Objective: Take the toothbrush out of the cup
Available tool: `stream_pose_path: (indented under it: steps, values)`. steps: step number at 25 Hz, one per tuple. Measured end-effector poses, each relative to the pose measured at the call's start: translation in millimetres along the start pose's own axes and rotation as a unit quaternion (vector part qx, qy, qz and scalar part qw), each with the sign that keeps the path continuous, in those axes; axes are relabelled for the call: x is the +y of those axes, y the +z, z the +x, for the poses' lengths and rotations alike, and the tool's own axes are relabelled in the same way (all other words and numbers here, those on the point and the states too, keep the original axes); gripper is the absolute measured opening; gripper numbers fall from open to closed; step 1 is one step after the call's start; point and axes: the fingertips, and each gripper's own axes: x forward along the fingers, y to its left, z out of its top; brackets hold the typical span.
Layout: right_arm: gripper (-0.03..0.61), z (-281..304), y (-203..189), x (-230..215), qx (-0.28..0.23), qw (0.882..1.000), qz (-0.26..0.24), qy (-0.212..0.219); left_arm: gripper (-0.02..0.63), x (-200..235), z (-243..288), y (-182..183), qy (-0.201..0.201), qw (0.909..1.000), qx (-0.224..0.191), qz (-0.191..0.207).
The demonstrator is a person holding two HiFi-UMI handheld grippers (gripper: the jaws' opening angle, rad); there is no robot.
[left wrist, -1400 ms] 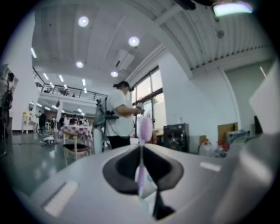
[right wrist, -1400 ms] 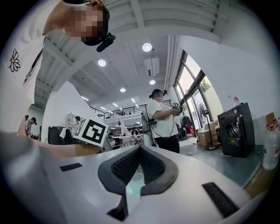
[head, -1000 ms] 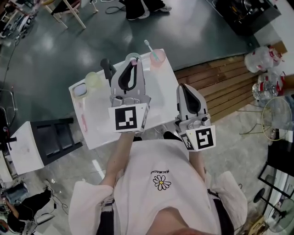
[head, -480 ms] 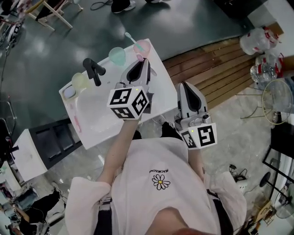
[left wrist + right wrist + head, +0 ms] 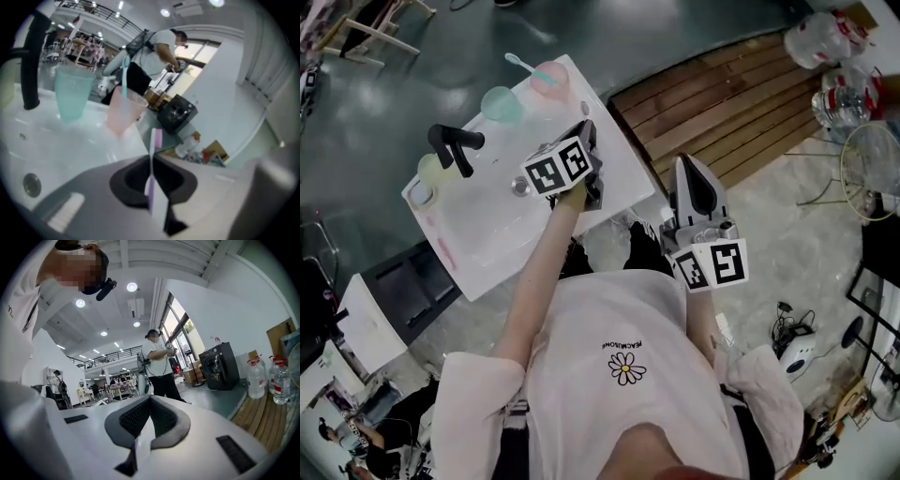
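The left gripper is pinching a purple toothbrush above the washbasin's right edge, well clear of the pink cup at its far corner. Such a thin grip is likely risking the toothbrush pivoting or slipping free. The right gripper is idling closed and empty.

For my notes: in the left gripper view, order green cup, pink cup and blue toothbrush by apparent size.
1. Green cup and pink cup: look nearly alike, so I do not rank them.
2. Blue toothbrush: clearly smallest.
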Motion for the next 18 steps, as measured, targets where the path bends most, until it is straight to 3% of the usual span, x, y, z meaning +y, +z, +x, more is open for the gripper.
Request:
stream_pose_path:
  steps: [3, 7, 9, 18]
  values:
    - [0.0, 3, -4, -9, 0.001, 1.0, 0.009, -0.005, 0.025, 13, 13, -8, 0.013, 0.9977, 0.013, -0.065]
    - [0.0, 10, -4, -11, -0.001, 1.0, 0.007, -0.002, 0.025, 27, 24, -13, 0.023, 0.9862, 0.016, -0.163]
    - [0.0, 13, -4, -8, -0.002, 1.0, 0.007, 0.0, 0.025, 34, 26, -17, 0.032, 0.9818, 0.016, -0.187]
    - [0.0, 13, -6, -3, 0.003, 1.0, 0.007, 0.005, 0.056, 33, 28, -17, 0.058, 0.9888, 0.0, -0.137]
